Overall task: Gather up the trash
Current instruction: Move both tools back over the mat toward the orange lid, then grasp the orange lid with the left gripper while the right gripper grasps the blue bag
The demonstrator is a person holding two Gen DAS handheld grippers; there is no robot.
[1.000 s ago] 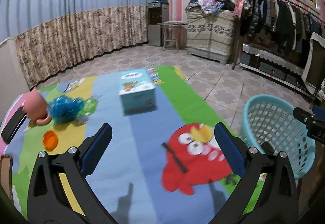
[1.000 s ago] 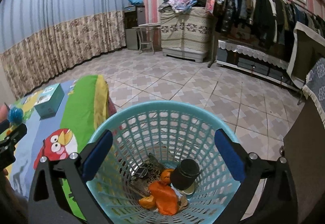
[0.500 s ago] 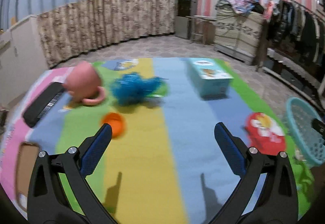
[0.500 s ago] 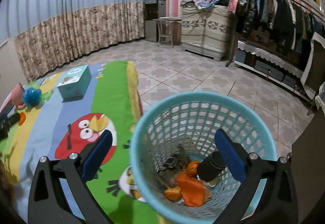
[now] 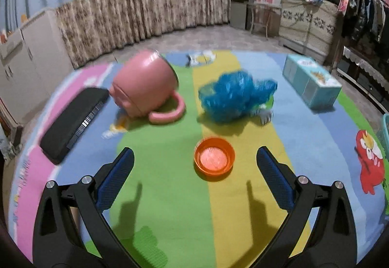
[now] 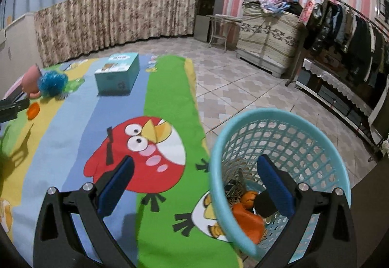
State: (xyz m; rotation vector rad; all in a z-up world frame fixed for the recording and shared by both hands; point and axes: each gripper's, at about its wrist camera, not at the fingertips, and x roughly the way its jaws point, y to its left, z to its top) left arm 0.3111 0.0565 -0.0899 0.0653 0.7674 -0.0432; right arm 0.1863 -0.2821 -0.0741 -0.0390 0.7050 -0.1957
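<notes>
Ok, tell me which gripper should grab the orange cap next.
Left. The left gripper is open, with the orange cap lying between its jaws. The right gripper hangs by the basket, far away.

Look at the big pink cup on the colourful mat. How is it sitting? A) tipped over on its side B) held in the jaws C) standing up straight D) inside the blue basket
A: the big pink plastic cup lies tipped on its side with its handle resting on the colourful striped play mat, and the open left gripper holds nothing.
</notes>
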